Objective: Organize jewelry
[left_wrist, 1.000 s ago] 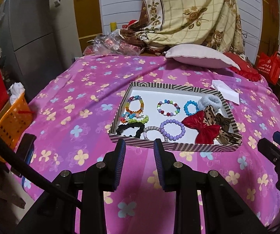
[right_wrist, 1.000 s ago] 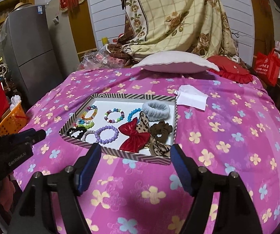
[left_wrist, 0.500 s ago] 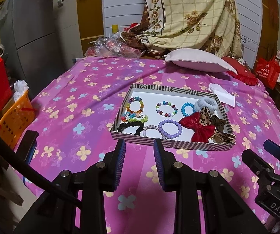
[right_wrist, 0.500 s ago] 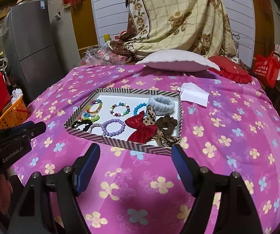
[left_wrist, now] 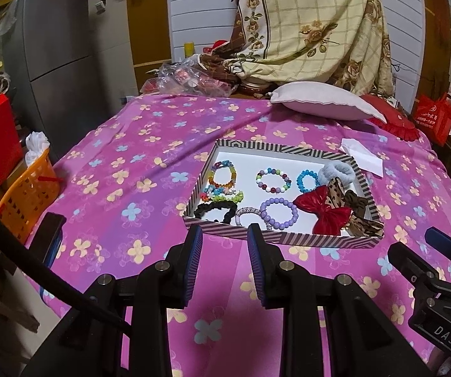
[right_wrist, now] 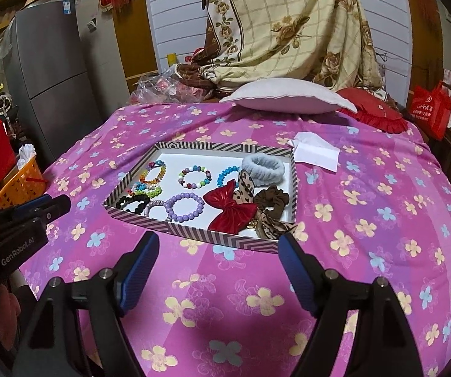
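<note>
A striped shallow box [left_wrist: 275,239] [right_wrist: 213,235] lies on the pink flowered cloth. Inside are several bead bracelets, among them a purple one [left_wrist: 278,213] [right_wrist: 184,208], a black scrunchie [left_wrist: 214,211], a red bow [left_wrist: 321,210] [right_wrist: 230,209], leopard-print hair ties [left_wrist: 364,224], a brown scrunchie [right_wrist: 271,202] and a grey scrunchie [left_wrist: 335,172] [right_wrist: 262,168]. My left gripper [left_wrist: 224,265] is open with a narrow gap, empty, just before the box's near edge. My right gripper [right_wrist: 217,275] is wide open and empty, also before the box.
A white folded paper [left_wrist: 362,157] [right_wrist: 315,152] lies behind the box. A grey pillow [left_wrist: 323,105] and a red cushion [right_wrist: 373,113] lie at the back. An orange basket [left_wrist: 25,193] and a grey fridge [left_wrist: 65,59] stand off the left edge.
Both grippers have drawn back and up from the box, so it looks smaller and farther. Neither jaw opening has changed.
</note>
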A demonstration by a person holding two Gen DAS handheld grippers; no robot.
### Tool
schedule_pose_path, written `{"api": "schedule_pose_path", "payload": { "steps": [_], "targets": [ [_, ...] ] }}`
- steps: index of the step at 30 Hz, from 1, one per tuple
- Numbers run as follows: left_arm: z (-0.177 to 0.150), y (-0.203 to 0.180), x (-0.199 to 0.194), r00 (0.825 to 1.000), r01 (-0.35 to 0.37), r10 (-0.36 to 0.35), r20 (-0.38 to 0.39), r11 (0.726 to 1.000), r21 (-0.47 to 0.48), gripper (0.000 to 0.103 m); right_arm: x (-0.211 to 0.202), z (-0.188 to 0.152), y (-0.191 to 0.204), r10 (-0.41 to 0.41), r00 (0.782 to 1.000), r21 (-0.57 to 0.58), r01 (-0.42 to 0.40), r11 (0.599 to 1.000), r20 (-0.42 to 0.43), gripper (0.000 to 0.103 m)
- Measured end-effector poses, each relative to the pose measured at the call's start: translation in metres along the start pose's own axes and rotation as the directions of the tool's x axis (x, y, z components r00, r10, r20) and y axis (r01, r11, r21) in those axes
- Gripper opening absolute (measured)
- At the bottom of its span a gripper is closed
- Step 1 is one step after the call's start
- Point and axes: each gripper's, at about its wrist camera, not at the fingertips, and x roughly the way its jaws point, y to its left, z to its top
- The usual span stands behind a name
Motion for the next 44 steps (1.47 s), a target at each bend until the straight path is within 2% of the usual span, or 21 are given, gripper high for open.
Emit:
{"api": "schedule_pose_path", "payload": {
  "steps": [36,40,44],
  "targets": [
    [0.005,0.001,0.009,1.000,-0.004,0.004,0.003,1.000,0.001,0.047,0.024,0.003,0.000,0.014,0.999,-0.017,-0.015,1.000,-0.042,0.081],
    [0.005,0.001,0.012,1.000,0.012,-0.012,0.010,1.000,-0.004,0.047,0.027,0.001,-0.003,0.015,0.999,-0.013,-0.016,1.000,-0.046,0.081],
    [0.004,0.001,0.018,1.000,-0.005,0.005,0.002,1.000,0.005,0.047,0.028,0.000,-0.012,0.006,0.999,-0.002,-0.006,1.000,-0.045,0.081]
  ]
}}
